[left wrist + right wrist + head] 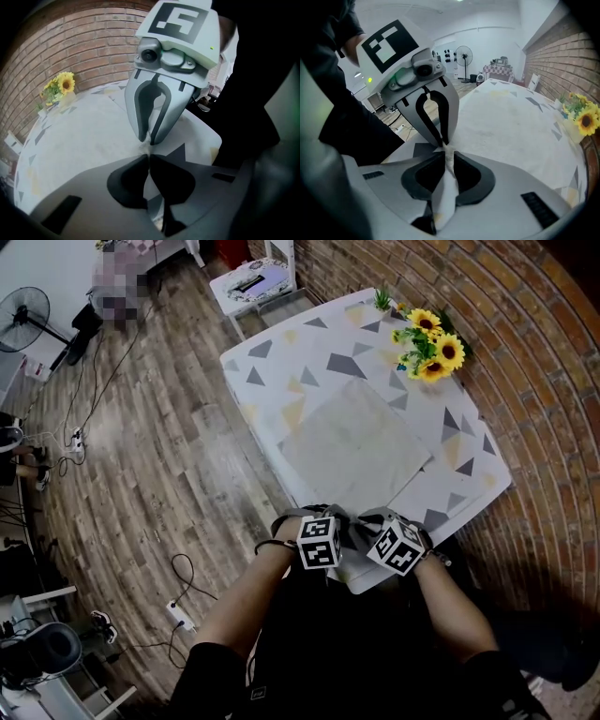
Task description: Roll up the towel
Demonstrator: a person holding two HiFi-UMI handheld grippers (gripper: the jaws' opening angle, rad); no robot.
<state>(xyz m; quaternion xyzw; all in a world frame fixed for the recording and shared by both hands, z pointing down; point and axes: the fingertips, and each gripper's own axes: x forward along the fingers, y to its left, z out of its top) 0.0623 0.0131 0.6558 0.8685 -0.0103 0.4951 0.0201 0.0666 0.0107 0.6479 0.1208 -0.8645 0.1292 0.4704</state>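
Head view: the patterned desk [272, 357] carries the towel [356, 446], spread flat at its middle. The left gripper [149, 158] and right gripper [446, 157] meet at the towel's near edge, each with jaws pinching its cloth. Sunflowers [433, 345] stand at the far corner.

Pale grey towel [354, 451]; white tablecloth [272, 362], grey and yellow triangles

Brick wall [530, 324], wooden floor [159, 474]

The left forearm [246, 601] and right forearm [452, 604] reach forward together. The left gripper [149, 158] and right gripper [445, 157] point steeply down, tips meeting, each pinching the towel [443, 192].
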